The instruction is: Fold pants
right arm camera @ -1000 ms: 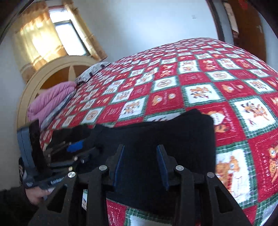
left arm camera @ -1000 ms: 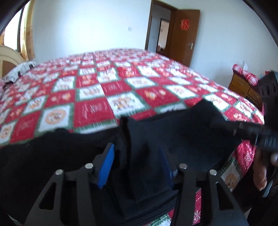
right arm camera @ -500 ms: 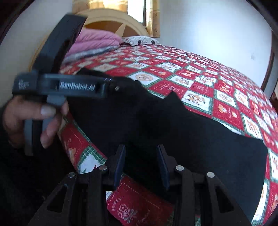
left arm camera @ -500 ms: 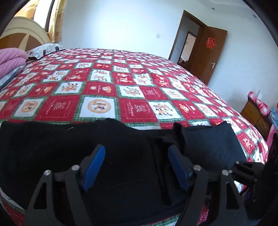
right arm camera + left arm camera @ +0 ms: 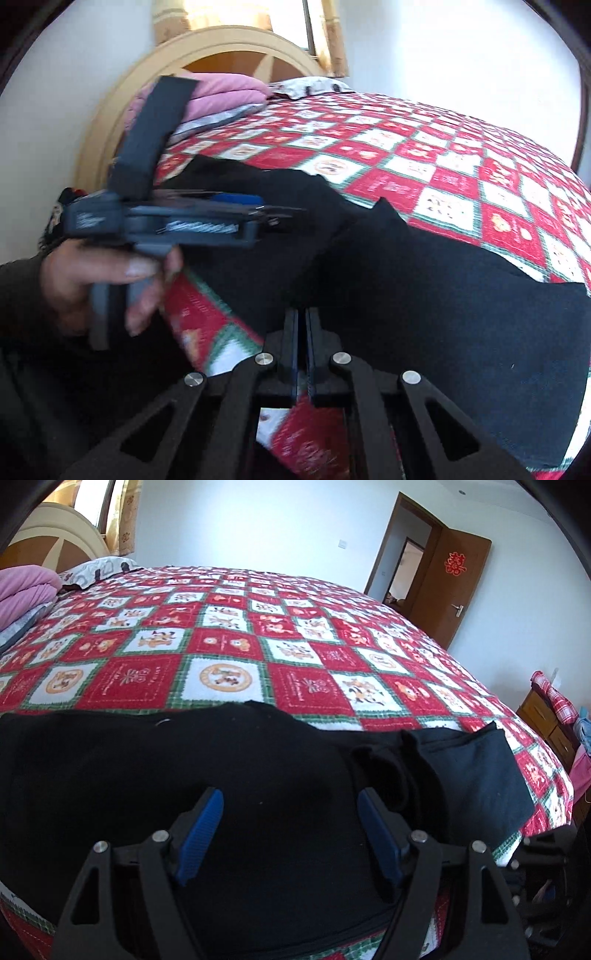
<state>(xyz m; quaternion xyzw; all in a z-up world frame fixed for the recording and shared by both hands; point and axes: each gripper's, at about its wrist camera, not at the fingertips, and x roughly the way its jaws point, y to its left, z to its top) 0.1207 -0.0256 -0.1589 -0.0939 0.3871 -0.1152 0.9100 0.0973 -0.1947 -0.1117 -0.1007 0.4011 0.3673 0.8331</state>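
Observation:
Black pants (image 5: 258, 775) lie along the near edge of the bed, with a fold bunched at their right part (image 5: 424, 768). My left gripper (image 5: 290, 805) is open just above the pants, holding nothing. In the right wrist view the pants (image 5: 424, 295) spread across the bed edge. My right gripper (image 5: 302, 314) has its jaws closed at the near edge of the pants; whether cloth is pinched between them is hidden. The left gripper (image 5: 280, 214) shows there from the side, held in a hand above the pants.
The bed carries a red, white and green patterned quilt (image 5: 258, 646). Pink bedding (image 5: 26, 590) and a pillow (image 5: 99, 568) lie by the headboard (image 5: 221, 51). A brown door (image 5: 458, 587) stands open at the back right. A wooden nightstand (image 5: 546, 720) stands right of the bed.
My left gripper has let go of the pants fold and opened wide over the flat cloth. My right gripper has swung left and closed its jaws at the pants' near edge.

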